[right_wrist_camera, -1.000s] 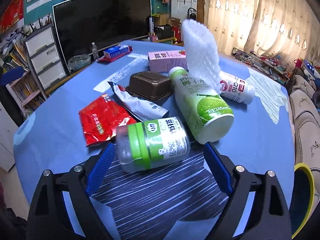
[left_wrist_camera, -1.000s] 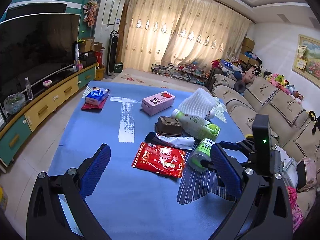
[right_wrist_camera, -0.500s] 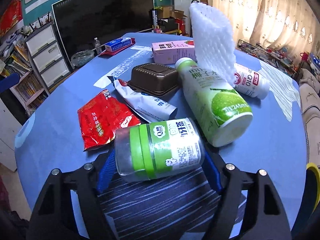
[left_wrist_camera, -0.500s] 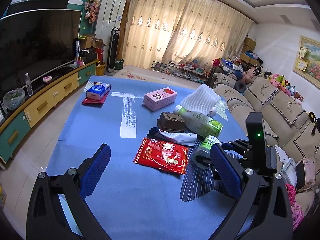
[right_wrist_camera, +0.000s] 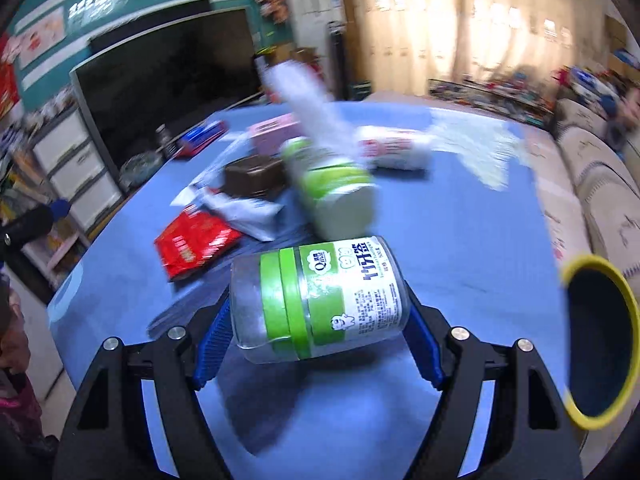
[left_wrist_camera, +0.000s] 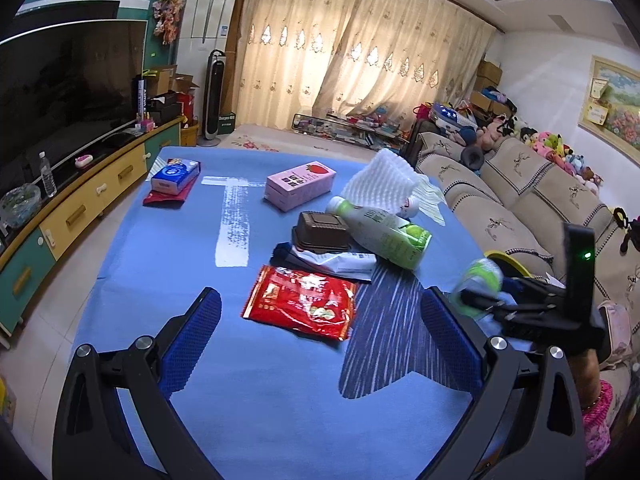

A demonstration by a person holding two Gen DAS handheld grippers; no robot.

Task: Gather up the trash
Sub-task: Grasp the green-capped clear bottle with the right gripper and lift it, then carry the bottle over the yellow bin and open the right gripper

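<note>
Blur covers most of the right wrist view: the pile of trash behind the gripper is smeared, and labels there cannot be read. Only the right gripper (right_wrist_camera: 316, 334) and the jar (right_wrist_camera: 320, 300) between its blue pads are sharp. This jar is clear plastic with a green lid and a green and white label, lying on its side across the jaws. Both pads press on its two ends, so the jaws stand rather wide but are closed on it. The jar is lifted above the blue table (right_wrist_camera: 460, 220), and at the right edge a dark bin with a yellow rim (right_wrist_camera: 576, 276) is partly cut off by the frame.

In the left wrist view the same jar (left_wrist_camera: 480, 280) appears small and blurred at the right, and the black body of the right gripper (left_wrist_camera: 532, 312) hides part of it. The left gripper (left_wrist_camera: 320, 336) is wide open and empty, above the table with nothing between its pads. Ahead of it lie a red snack bag (left_wrist_camera: 304, 304), a brown plastic tray (left_wrist_camera: 322, 232), a green bottle (left_wrist_camera: 384, 232), a pink carton (left_wrist_camera: 300, 184) and a white foam net (left_wrist_camera: 380, 180).
</note>
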